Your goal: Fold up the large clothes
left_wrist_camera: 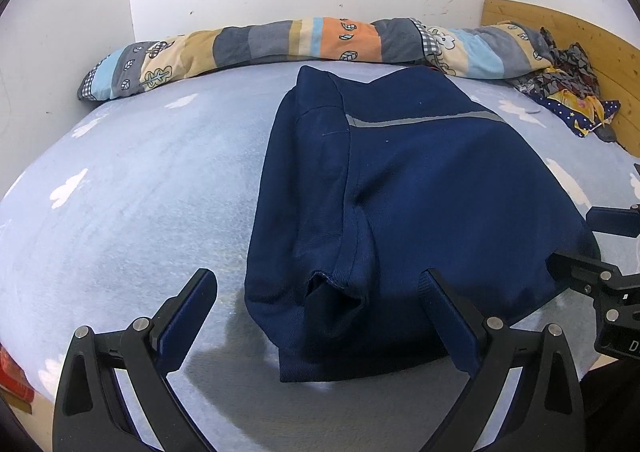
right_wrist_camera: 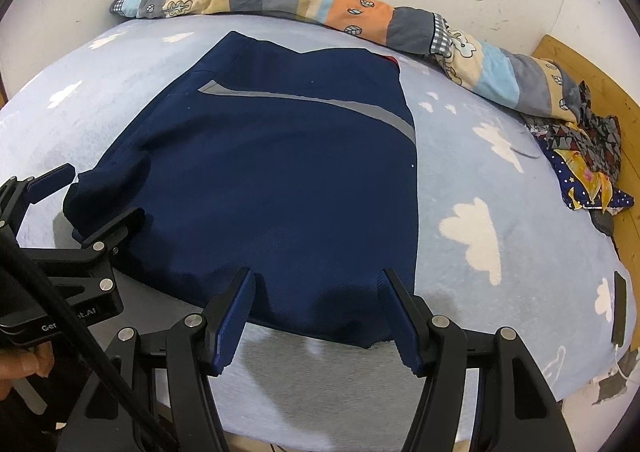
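A navy blue garment [left_wrist_camera: 420,192] with a grey stripe lies on the light blue bed, its left sleeve folded inward over the body. It also shows in the right wrist view [right_wrist_camera: 280,180]. My left gripper [left_wrist_camera: 320,292] is open and empty, its fingers straddling the garment's near left hem and sleeve cuff [left_wrist_camera: 336,292]. My right gripper [right_wrist_camera: 316,288] is open and empty, just above the near right hem. The right gripper also shows in the left wrist view [left_wrist_camera: 600,252], and the left gripper in the right wrist view [right_wrist_camera: 92,204].
A rolled patchwork quilt [left_wrist_camera: 300,40] lies along the wall at the far edge. A pile of patterned clothes [left_wrist_camera: 568,92] sits at the far right by the wooden headboard [left_wrist_camera: 580,32]. The bed sheet [left_wrist_camera: 140,192] has white cloud prints.
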A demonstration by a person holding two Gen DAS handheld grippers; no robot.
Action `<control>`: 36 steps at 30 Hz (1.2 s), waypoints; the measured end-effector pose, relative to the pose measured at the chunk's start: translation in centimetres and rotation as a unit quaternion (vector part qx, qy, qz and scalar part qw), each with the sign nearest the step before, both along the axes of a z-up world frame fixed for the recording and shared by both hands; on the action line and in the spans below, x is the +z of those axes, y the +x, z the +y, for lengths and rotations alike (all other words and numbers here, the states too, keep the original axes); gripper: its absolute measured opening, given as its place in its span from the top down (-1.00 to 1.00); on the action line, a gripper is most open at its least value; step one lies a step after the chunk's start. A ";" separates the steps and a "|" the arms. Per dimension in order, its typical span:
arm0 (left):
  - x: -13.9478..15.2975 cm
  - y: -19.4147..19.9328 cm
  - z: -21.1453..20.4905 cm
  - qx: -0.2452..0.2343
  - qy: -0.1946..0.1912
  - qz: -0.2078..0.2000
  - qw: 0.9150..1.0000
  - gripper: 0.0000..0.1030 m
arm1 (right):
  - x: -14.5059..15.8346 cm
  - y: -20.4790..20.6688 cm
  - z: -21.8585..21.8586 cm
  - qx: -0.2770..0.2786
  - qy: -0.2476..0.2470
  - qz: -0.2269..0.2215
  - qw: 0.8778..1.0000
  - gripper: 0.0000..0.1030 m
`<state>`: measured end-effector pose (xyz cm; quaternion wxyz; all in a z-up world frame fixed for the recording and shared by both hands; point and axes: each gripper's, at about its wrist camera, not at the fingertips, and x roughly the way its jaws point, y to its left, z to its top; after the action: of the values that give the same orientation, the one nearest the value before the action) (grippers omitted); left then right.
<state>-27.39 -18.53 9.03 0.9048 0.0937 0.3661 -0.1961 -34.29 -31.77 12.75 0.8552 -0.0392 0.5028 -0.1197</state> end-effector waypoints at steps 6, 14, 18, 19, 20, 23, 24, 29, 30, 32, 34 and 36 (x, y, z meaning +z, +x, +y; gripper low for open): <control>0.1 0.0 0.0 0.000 0.000 -0.003 1.000 -0.95 | 0.2 0.0 0.1 0.001 -0.001 -0.003 1.000 -0.32; 0.4 -0.2 -0.4 -0.007 0.004 -0.013 1.000 -0.95 | 1.1 -0.2 0.0 -0.007 -0.001 -0.021 1.000 -0.32; 0.3 -0.3 -0.4 -0.007 0.004 -0.013 1.000 -0.95 | 1.1 -0.1 -0.3 -0.011 0.001 -0.022 1.000 -0.32; 0.4 -0.3 -0.4 -0.006 0.004 -0.013 1.000 -0.95 | 1.1 -0.1 -0.3 -0.012 0.001 -0.022 1.000 -0.32; 0.4 -0.3 -0.4 -0.007 0.004 -0.013 1.000 -0.95 | 1.0 -0.1 -0.3 -0.012 0.000 -0.021 1.000 -0.32; 0.4 -0.3 -0.4 -0.007 0.004 -0.013 1.000 -0.95 | 1.1 -0.1 -0.1 -0.010 -0.001 -0.022 1.000 -0.32; 0.4 -0.3 -0.5 -0.007 0.004 -0.013 1.000 -0.95 | 1.1 -0.1 -0.1 -0.008 -0.001 -0.022 1.000 -0.32; 0.4 -0.3 -0.5 -0.006 0.005 -0.013 1.000 -0.95 | 1.0 -0.1 0.0 -0.008 -0.001 -0.020 1.000 -0.32; 0.4 -0.3 -0.5 -0.006 0.004 -0.013 1.000 -0.95 | 1.0 -0.2 0.0 -0.008 -0.001 -0.020 1.000 -0.32; 0.4 -0.3 -0.5 -0.006 0.004 -0.012 1.000 -0.95 | 1.0 -0.2 0.0 -0.008 -0.001 -0.019 1.000 -0.32; 0.4 -0.3 -0.5 -0.006 0.004 -0.013 1.000 -0.95 | 1.0 -0.1 0.1 -0.009 -0.001 -0.019 1.000 -0.32; 0.4 -0.3 -0.5 -0.006 0.004 -0.012 1.000 -0.95 | 0.9 -0.1 0.1 -0.008 -0.001 -0.016 1.000 -0.32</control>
<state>-27.69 -19.06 9.43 0.9076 0.1023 0.3552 -0.1989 -34.40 -31.66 13.63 0.8622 -0.0344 0.4890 -0.1278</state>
